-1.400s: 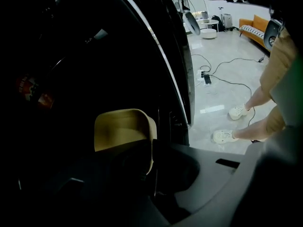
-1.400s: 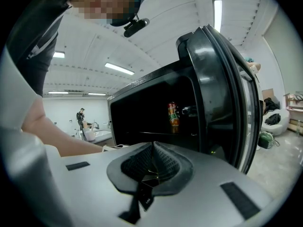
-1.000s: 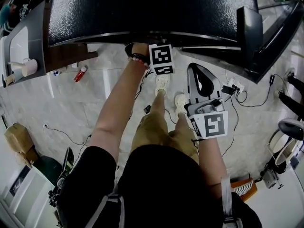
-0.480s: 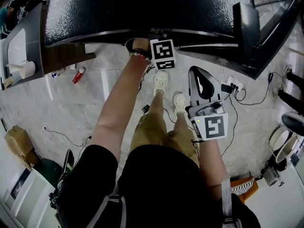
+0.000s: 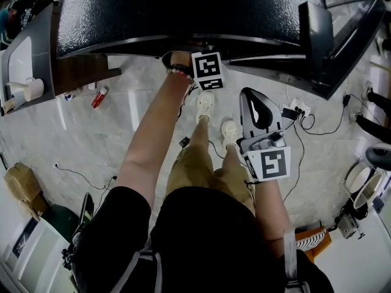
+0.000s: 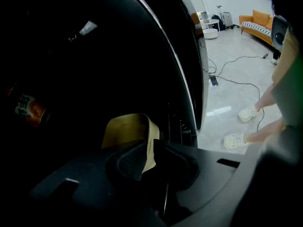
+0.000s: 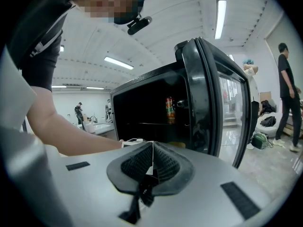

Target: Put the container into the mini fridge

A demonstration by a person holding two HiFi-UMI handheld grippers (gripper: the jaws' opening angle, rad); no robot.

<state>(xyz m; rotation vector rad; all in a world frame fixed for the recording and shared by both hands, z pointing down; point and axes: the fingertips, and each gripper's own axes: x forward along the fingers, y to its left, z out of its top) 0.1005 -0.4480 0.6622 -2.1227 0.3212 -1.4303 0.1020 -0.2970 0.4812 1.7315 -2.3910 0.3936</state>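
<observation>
The black mini fridge [image 5: 183, 11] stands before me with its door [image 5: 324, 35] swung open to the right. My left gripper [image 5: 208, 71] reaches in under the fridge top, so its jaws are hidden in the head view. In the left gripper view, the left gripper [image 6: 150, 150] is shut on the rim of a tan container [image 6: 125, 129] in the dark interior. From the right gripper view, a bit of that container [image 7: 176, 144] shows low in the fridge [image 7: 156, 108]. My right gripper [image 5: 252, 96] hangs back near my knees. Its pads [image 7: 142, 162] are shut with nothing between them.
A drink can [image 7: 170, 110] stands on a shelf inside the fridge, also seen as a can [image 6: 27, 110] at the left. The open door [image 7: 208, 93] juts out on the right. Cables and a power strip [image 5: 298, 110] lie on the floor. A person [image 7: 288, 96] stands at the far right.
My left gripper has edged slightly further under the fridge top. The right gripper has barely shifted.
</observation>
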